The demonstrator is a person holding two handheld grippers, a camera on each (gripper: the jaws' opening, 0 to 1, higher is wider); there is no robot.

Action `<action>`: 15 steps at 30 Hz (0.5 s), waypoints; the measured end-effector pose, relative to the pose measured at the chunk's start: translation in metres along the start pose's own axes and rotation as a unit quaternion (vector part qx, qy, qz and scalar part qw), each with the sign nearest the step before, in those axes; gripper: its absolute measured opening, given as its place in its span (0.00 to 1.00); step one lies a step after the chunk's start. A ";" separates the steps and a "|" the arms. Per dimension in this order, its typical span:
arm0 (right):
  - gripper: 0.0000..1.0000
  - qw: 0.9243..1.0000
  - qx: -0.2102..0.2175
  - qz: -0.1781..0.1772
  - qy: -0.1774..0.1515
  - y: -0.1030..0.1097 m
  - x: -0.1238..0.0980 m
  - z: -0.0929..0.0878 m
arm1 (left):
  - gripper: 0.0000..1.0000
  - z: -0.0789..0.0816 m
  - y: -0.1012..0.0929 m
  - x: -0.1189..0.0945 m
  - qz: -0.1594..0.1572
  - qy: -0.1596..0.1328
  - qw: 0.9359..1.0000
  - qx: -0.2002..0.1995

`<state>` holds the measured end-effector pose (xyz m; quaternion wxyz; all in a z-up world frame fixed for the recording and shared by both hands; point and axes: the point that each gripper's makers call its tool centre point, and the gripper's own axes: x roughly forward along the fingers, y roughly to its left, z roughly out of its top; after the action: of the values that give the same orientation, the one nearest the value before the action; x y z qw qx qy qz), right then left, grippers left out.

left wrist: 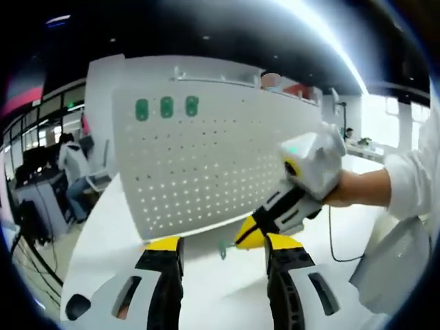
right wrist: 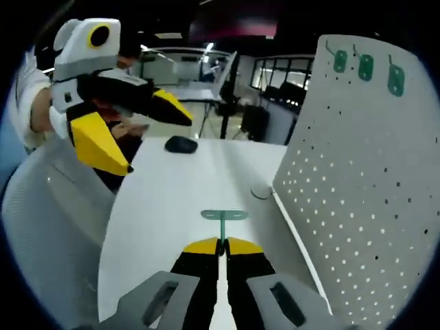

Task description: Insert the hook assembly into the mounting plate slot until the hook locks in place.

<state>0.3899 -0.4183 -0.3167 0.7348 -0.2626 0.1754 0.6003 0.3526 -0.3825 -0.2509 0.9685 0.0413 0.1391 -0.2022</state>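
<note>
The right gripper [right wrist: 221, 249] was clamped on a small green T-shaped plastic hook [right wrist: 223, 218], its jaws nearly touching — the hook's crossbar stuck out just past the yellow tips, above the white tabletop [right wrist: 172, 199]. The white perforated metal mounting plate [right wrist: 364, 199] stood upright just beside it, with three more green hooks [right wrist: 366, 67] hung near its top edge. The left gripper [left wrist: 223, 249] stood wide and held nothing, facing the plate.
</note>
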 end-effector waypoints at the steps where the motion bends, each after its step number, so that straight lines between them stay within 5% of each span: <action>1: 0.00 1.000 0.003 -0.002 -0.003 0.001 -0.003 0.002 | 0.43 0.000 0.000 0.000 -0.001 -0.001 1.000 0.004; 15: 0.00 0.997 0.063 -0.018 -0.033 0.013 -0.032 0.032 | 0.22 -0.007 -0.009 0.013 -0.026 -0.004 0.998 0.056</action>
<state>0.3683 -0.4223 -0.2752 0.7662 -0.1984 0.1836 0.5830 0.3586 -0.3952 -0.2614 0.9596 0.0915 0.1246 -0.2351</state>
